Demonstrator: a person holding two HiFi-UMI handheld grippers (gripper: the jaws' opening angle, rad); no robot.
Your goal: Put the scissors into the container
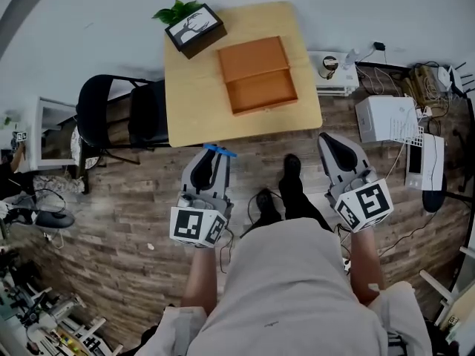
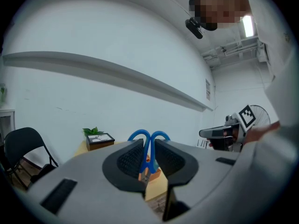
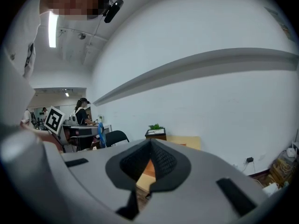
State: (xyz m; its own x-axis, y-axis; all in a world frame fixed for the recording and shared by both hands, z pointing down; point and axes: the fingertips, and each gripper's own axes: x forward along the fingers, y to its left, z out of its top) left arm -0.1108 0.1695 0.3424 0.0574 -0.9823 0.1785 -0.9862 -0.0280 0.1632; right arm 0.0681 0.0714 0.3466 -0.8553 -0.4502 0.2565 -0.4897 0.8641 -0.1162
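Note:
Blue-handled scissors [image 2: 148,146] stand clamped between the jaws of my left gripper [image 1: 211,160], which is shut on them; their blue loops [image 1: 220,150] poke out past the jaw tips, just short of the table's near edge. An open orange-brown wooden box, the container [image 1: 257,74], lies on the light wooden table [image 1: 194,95], its tray toward me and its lid behind. My right gripper [image 1: 335,156] hangs over the floor to the right of the table, shut with nothing in it. The container shows as an orange sliver [image 3: 145,170] between its jaws.
A dark planter box with a green plant [image 1: 193,25] sits at the table's far left corner. A black folding chair [image 1: 122,113] stands left of the table. White boxes and cables [image 1: 386,117] crowd the floor on the right. The person's feet [image 1: 288,176] are between the grippers.

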